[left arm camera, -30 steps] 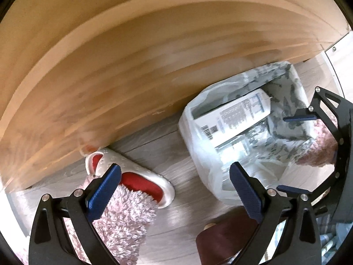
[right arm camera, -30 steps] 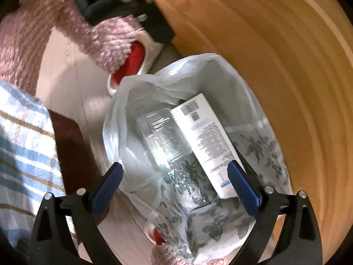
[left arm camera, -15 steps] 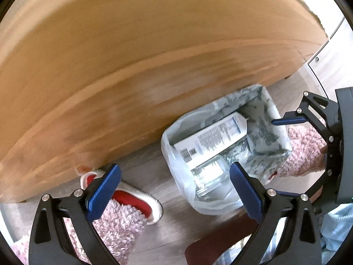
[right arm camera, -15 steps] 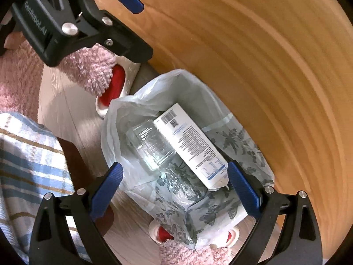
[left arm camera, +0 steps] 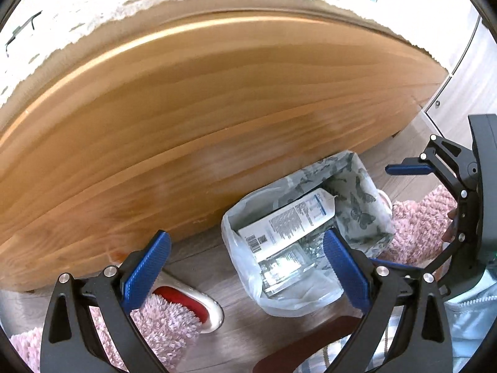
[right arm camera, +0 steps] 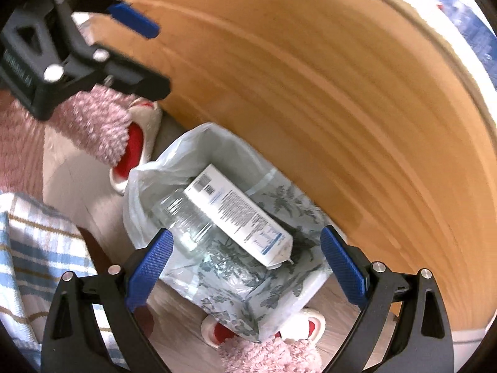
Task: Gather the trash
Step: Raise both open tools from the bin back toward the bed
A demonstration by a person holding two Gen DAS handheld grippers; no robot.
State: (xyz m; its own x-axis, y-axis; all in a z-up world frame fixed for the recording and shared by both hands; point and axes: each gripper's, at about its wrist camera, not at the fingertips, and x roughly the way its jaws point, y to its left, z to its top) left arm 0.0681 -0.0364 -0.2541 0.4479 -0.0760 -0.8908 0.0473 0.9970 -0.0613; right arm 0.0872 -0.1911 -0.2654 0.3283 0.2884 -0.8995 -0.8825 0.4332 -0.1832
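Your right gripper (right arm camera: 245, 267) hangs spread wide and empty, directly over the lined bin (right arm camera: 289, 292) at lower centre. Inside, the white tube (right arm camera: 239, 214) runs lower right to upper left, against the clear bottle (right arm camera: 189, 220). Your left gripper (left arm camera: 245, 267), equally spread and empty, sits farther off; beyond, the wooden panel (left arm camera: 217, 118).

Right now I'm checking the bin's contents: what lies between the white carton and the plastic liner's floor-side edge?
A clear plastic bottle lies there beside the white carton, shown in the right wrist view.

The carton (right arm camera: 239, 214) hides part of the clear bottle (right arm camera: 186, 220) (its label print unreadable).
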